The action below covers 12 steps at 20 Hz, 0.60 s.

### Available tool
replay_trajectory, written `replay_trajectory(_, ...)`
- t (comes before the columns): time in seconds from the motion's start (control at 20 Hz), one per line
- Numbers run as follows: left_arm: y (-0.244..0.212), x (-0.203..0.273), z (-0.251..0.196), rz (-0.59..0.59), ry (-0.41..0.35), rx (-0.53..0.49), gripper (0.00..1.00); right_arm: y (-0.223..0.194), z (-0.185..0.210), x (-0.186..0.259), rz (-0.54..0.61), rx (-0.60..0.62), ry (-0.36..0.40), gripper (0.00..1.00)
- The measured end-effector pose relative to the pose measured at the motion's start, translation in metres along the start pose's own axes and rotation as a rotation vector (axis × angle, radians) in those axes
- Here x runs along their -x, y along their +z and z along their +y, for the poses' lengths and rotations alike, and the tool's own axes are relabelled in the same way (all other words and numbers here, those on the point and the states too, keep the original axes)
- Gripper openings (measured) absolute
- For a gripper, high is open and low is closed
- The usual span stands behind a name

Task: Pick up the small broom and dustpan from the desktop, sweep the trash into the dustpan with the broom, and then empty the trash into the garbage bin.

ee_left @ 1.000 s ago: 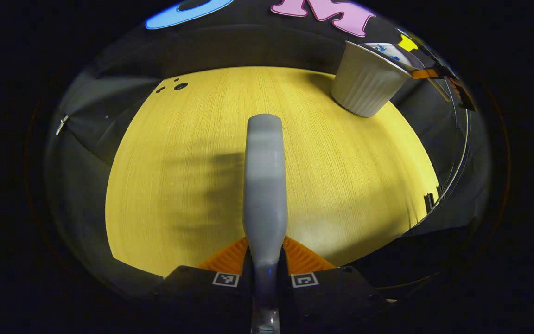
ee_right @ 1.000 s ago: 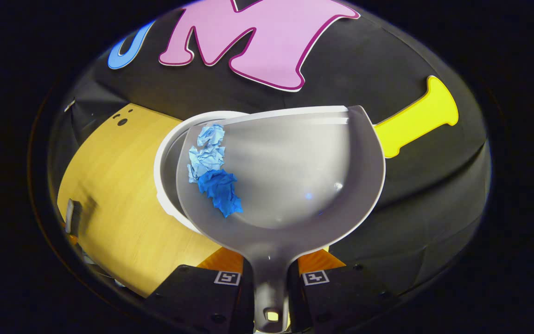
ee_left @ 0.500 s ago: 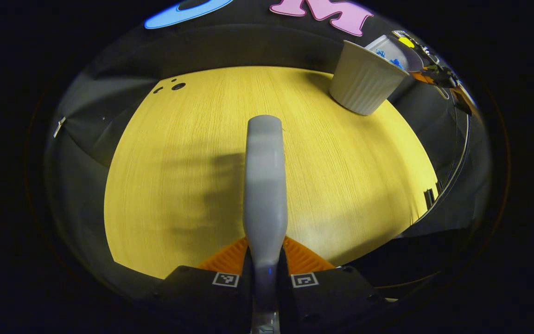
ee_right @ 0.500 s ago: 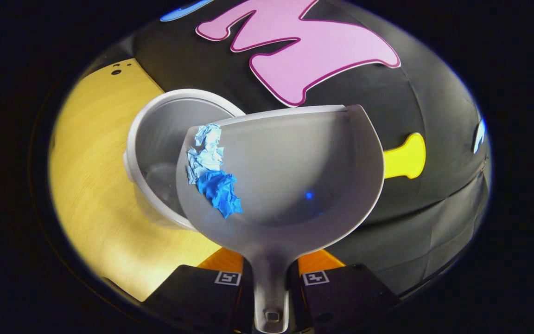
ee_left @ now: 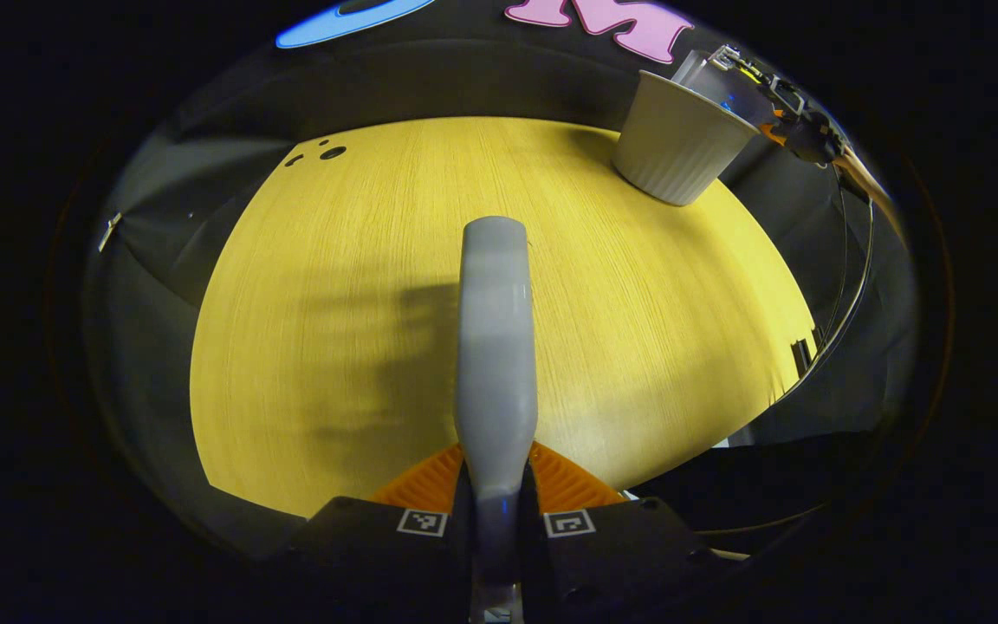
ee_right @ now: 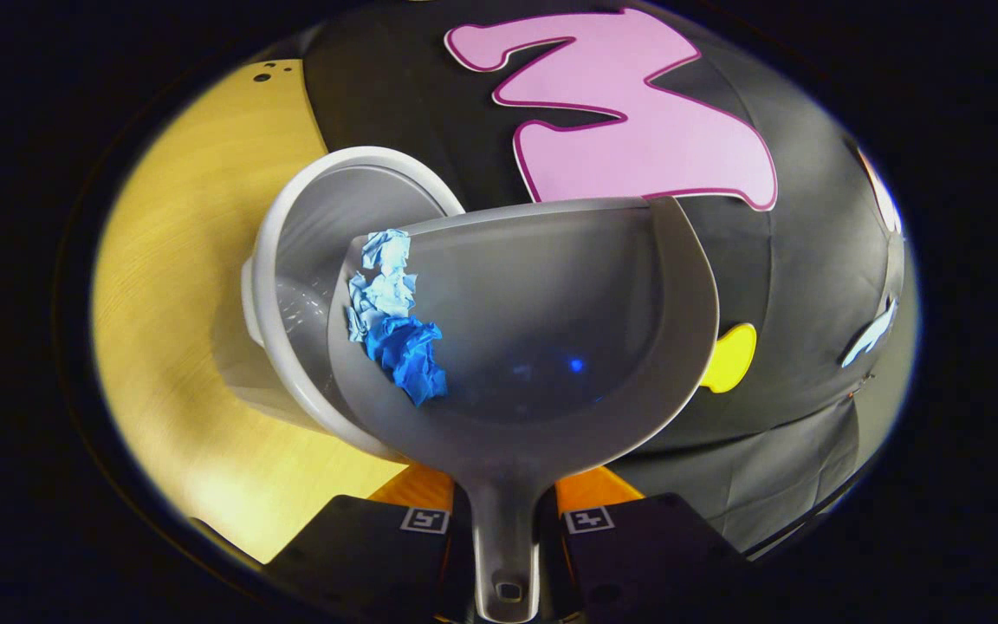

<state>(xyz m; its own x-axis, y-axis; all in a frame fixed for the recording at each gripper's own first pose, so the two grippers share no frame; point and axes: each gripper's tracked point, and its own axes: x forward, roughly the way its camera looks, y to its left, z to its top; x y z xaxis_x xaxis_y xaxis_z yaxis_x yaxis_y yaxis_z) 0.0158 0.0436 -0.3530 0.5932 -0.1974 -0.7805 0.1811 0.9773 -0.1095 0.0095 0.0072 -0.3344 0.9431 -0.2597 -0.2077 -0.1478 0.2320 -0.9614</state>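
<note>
The right gripper (ee_right: 506, 520) squeezes the dustpan (ee_right: 542, 347) handle; blue paper scraps (ee_right: 395, 325) hang over the bin (ee_right: 326, 225). The left gripper (ee_left: 495, 520) squeezes the broom handle (ee_left: 495, 347).

Grey dustpan (ee_right: 551, 347), blue trash (ee_right: 399, 334), white ribbed bin (ee_left: 677, 143).

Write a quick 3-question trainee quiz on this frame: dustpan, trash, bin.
1. True or false: the crumpled blue paper has already dropped into the garbage bin.
2. What does the left hand-held gripper hold? A) broom handle B) dustpan C) nothing
3. Fill in: in the right gripper view, the paper sits along the dustpan's ____ side, next to the bin's opening.

Key
1. False: it lies in the dustpan, held by the right hand-held gripper.
2. A: the fingers press on the grey broom handle above the desktop.
3. left
</note>
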Motion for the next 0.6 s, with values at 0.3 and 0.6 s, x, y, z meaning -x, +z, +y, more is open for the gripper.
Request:
replay_trajectory(0.3,-0.012,-0.003,0.023,0.006,0.041,0.02,0.3,-0.006,-0.026,0.009,-0.017,0.196,-0.106,0.33)
replay_trajectory(0.6,-0.017,-0.004,0.03,0.0,0.035,0.032,0.27,-0.025,-0.044,0.008,0.025,0.084,-0.07,0.33)
